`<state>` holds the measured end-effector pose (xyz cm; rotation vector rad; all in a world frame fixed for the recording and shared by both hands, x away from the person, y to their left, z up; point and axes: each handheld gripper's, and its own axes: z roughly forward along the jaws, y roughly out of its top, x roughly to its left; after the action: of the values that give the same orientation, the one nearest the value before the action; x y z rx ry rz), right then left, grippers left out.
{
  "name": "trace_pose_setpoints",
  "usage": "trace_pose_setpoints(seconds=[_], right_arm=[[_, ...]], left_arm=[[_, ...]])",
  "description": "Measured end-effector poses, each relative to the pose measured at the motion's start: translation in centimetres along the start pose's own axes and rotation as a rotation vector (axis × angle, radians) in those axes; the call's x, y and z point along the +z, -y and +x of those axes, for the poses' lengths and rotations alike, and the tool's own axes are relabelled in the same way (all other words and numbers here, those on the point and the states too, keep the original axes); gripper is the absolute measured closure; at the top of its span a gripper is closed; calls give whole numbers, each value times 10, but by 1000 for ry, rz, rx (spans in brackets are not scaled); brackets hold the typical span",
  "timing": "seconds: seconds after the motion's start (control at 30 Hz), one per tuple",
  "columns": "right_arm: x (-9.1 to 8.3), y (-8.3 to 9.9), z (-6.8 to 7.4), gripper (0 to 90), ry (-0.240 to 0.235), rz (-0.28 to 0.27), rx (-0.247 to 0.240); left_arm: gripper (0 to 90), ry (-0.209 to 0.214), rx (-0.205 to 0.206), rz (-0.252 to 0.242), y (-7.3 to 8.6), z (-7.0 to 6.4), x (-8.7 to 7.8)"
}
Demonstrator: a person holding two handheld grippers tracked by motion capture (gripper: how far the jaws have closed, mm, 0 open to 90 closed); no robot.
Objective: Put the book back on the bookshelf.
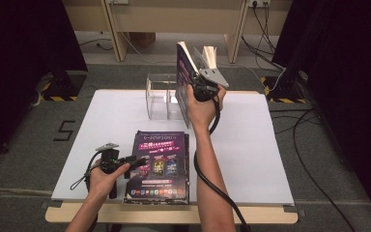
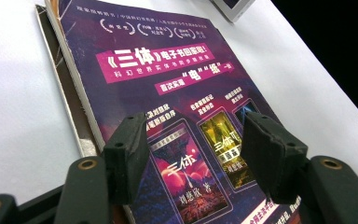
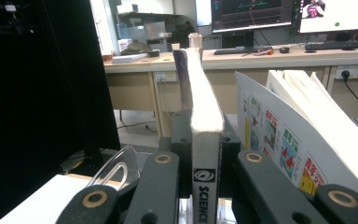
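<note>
Magazines occupied both of your hands. Your right tool [image 1: 199,82] was clamped on the spine of a purple magazine [image 1: 183,72], holding it upright and well above the worktop [image 1: 251,145], over its far edge. In the right gripper view the two black jaws pressed flat against either side of that magazine [image 3: 204,121], with the white spine strip running down between them. Just to its right stood a second magazine with a white cover [image 3: 279,135], its pages fanned slightly; the two were close, but I could not tell whether they touched. A clear plastic holder [image 1: 159,96] sat on the worktop near the far edge, below and to the left of the lifted magazine, and its curved rim [image 3: 116,170] showed low in the right gripper view.

Your left tool [image 1: 136,162] was released, its jaws spread wide above the cover of the magazine stack [image 1: 160,166] lying flat at the near edge of the worktop. In the left gripper view the stack [image 2: 168,93] lay between and beyond the parted jaws, its left edge stepped, with a lower cover poking out beneath the top one.

Bare white surface lay open to the right of the stack and to the left of the holder.
</note>
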<state>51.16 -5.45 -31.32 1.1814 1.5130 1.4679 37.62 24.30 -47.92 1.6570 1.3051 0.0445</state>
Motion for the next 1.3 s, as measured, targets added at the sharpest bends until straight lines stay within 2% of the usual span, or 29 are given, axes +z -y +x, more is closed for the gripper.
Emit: trace_pose_setpoints(seconds=[1.3], right_arm=[[18,-8,1,831,13,3,-13]], left_arm=[[403,-5,0,-1,-1,1,-2]])
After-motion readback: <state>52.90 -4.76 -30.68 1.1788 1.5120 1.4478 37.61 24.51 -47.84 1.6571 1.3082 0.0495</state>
